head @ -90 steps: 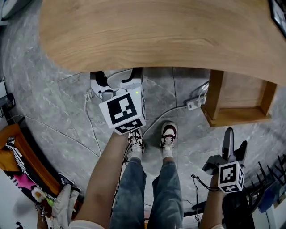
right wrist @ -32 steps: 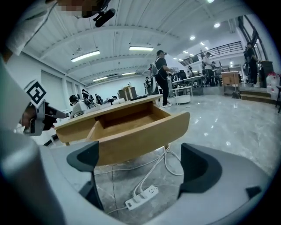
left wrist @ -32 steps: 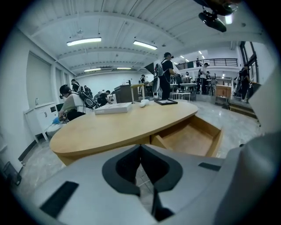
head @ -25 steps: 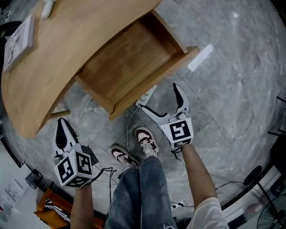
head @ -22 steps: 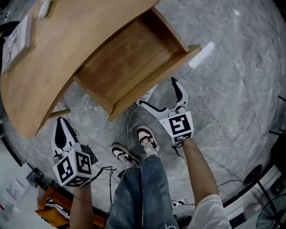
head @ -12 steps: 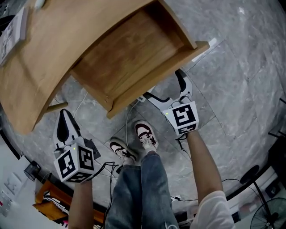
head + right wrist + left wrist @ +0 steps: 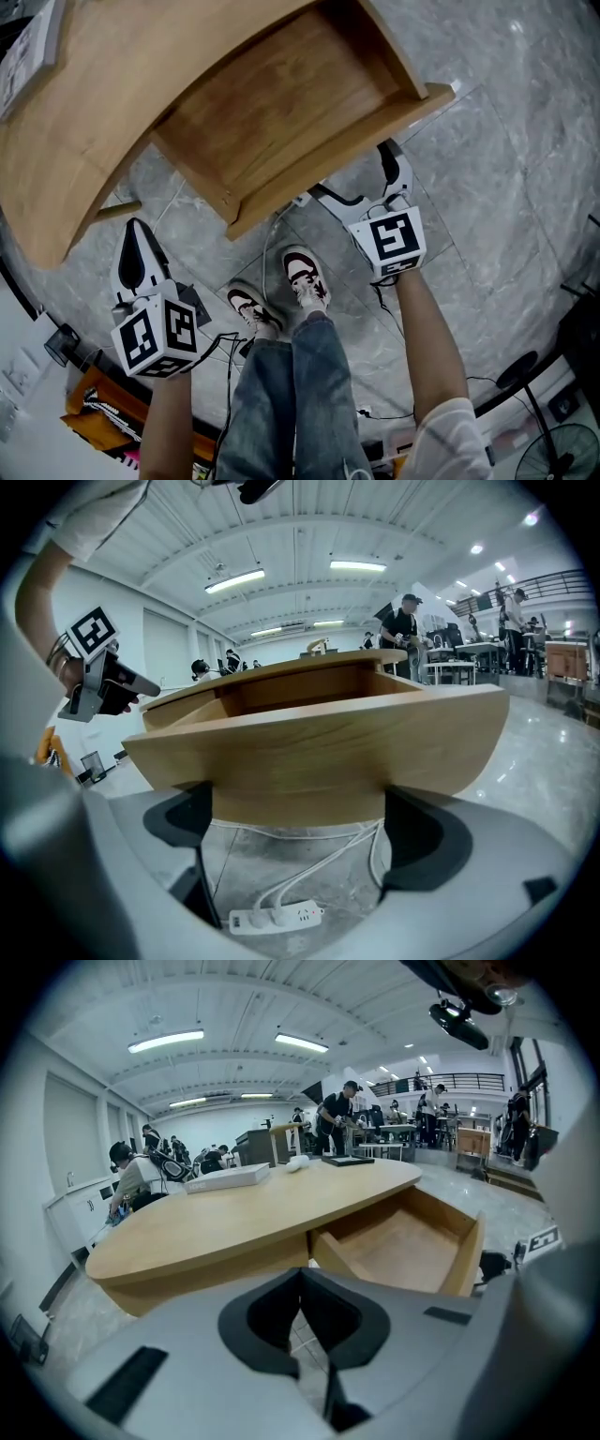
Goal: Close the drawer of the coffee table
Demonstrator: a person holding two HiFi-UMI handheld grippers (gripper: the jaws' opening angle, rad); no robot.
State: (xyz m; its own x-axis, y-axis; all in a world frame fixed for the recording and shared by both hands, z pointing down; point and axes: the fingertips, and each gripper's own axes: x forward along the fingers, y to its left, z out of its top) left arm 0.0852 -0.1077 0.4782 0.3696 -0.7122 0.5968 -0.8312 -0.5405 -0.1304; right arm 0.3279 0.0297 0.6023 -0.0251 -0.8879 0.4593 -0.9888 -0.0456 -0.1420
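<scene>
Pulled far out from under the curved edge of the oval, light-wood coffee table (image 7: 94, 122): the empty, box-shaped light-wood drawer (image 7: 291, 103), front panel toward the feet. Against that panel, near its right end, the right gripper (image 7: 354, 178), jaws spread wide, the panel's lower edge spanning the gap between them and hiding the tips; contact impossible to judge. Beneath the panel, a white power strip (image 7: 275, 918) with white cables on the grey marbled floor (image 7: 497, 187). Well off the table's left edge, low over the floor, the left gripper (image 7: 136, 236), jaws pressed together on nothing. Between both, red-and-white shoes (image 7: 305, 279).
</scene>
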